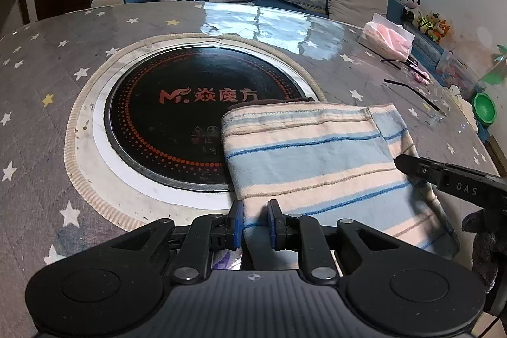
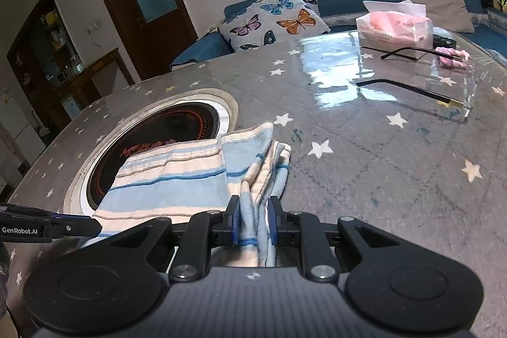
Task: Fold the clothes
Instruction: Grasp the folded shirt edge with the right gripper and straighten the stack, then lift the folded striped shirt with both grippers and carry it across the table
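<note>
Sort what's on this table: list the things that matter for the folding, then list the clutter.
Part of the job:
striped cloth
left gripper, gripping the cloth's near edge
right gripper, clamped on its bunched edge

Just lying about:
tissue pack
glasses
pink object
green cup
built-in cooktop

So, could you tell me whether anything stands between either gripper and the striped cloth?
Nothing visible does. The left gripper and right gripper each already have the striped cloth between their pads.
</note>
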The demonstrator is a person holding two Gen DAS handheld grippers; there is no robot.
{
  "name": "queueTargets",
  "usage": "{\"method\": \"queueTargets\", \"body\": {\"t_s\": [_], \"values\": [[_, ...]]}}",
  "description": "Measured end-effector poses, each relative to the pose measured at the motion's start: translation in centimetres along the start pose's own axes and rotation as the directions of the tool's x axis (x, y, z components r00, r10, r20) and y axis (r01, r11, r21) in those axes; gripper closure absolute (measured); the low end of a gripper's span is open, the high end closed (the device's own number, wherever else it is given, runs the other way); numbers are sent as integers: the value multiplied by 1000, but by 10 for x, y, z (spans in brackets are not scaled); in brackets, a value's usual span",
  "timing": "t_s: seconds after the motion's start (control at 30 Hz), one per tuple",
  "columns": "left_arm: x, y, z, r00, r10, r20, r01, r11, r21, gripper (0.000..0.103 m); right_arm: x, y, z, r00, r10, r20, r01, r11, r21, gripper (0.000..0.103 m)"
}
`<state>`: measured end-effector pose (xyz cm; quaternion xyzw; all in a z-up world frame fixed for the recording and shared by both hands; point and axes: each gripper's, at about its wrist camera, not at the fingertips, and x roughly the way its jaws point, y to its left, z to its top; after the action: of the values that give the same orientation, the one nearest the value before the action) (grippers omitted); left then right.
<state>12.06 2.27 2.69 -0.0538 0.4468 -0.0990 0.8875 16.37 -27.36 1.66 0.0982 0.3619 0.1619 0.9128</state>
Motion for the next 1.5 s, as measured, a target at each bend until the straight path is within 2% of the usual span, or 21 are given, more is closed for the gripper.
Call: {"method": "queueTargets", "body": {"t_s": [0.1,0.27,0.33,0.5,0.83,1.17,1.5], "values": [[1,0,0,1000,5,-2,-5,1000,-1,83,-1,1,-1,1000,-28,11,28,1000,-5,76],[3,-1,0,1000,3,-5,-3,1000,3,83,1,-2,-3,1000,-23,14,23,999,33,74],[3,-1,0,1000,1,-6,-1,1000,5,83,1,-1,-4,1000,-18,16,17,999,35,82],[1,-2,-1,1000,2,11,-2,1000,17,94,0,-1,-4,1000,1,19,-2,998,59,90],[-21,17,-9,998,-12,63,14,1000,-24,97,-9,20,4,999,29,13,-30,999,29,92],[-59,83,-28,993,24,120,-9,992,-128,97,8,95,16,995,103,-19,-104,990,-94,92],[-96,178,-26,974,139,177,-88,958,-272,97,61,208,37,973,213,-84,-227,949,-220,92]]}}
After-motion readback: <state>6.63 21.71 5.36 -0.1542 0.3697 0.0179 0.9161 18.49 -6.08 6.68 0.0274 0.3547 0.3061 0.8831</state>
